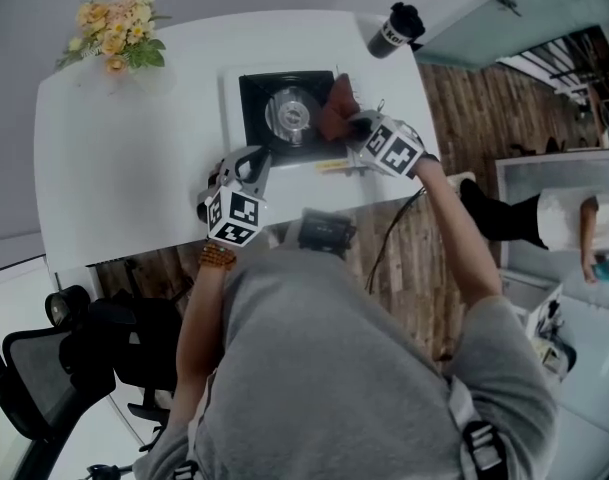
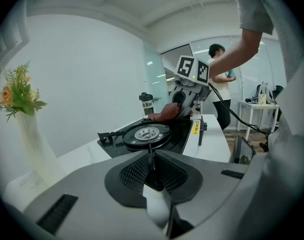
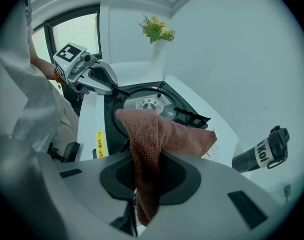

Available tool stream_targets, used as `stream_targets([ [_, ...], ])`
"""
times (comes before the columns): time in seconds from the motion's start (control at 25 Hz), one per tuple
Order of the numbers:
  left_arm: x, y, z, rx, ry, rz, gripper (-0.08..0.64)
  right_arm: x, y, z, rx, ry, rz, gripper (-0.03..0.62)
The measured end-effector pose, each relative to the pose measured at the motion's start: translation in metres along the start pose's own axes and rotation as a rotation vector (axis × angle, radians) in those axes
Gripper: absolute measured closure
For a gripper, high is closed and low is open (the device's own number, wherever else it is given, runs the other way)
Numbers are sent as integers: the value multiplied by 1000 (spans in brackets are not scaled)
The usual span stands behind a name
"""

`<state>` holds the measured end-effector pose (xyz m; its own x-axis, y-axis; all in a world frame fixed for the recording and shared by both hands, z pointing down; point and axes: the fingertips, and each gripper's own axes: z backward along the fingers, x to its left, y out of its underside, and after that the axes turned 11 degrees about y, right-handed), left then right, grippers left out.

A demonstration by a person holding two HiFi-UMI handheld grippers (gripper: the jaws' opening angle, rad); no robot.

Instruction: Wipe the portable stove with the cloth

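The portable stove (image 1: 284, 108) has a black top and a round silver burner, and stands at the back middle of the white table (image 1: 124, 168). My right gripper (image 1: 356, 123) is at its right side, shut on a reddish-brown cloth (image 1: 336, 108) that lies on the stove's right edge. In the right gripper view the cloth (image 3: 156, 134) drapes out of the jaws over the stove (image 3: 147, 104). My left gripper (image 1: 256, 156) is shut with nothing in it, its tip at the stove's front left corner. The left gripper view shows the burner (image 2: 147, 134) just ahead and the cloth (image 2: 166, 112) beyond.
A vase of flowers (image 1: 114, 33) stands at the table's back left. A black bottle (image 1: 394, 30) stands at the back right corner. A black device (image 1: 326, 230) sits at the front edge. A black chair (image 1: 64, 358) is at the left, and a person (image 1: 574, 218) at the far right.
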<state>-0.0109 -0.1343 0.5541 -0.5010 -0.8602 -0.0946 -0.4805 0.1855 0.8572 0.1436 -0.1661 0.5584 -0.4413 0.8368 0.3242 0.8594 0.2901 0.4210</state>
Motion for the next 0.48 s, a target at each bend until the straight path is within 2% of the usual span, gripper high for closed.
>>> stream_targets([
  [0.24, 0, -2, -2, -1, 1, 0, 495, 13, 9, 12, 37, -81, -47, 519],
  [0.48, 0, -2, -2, 0, 3, -3, 494, 14, 23, 19, 4, -164, -185, 518],
])
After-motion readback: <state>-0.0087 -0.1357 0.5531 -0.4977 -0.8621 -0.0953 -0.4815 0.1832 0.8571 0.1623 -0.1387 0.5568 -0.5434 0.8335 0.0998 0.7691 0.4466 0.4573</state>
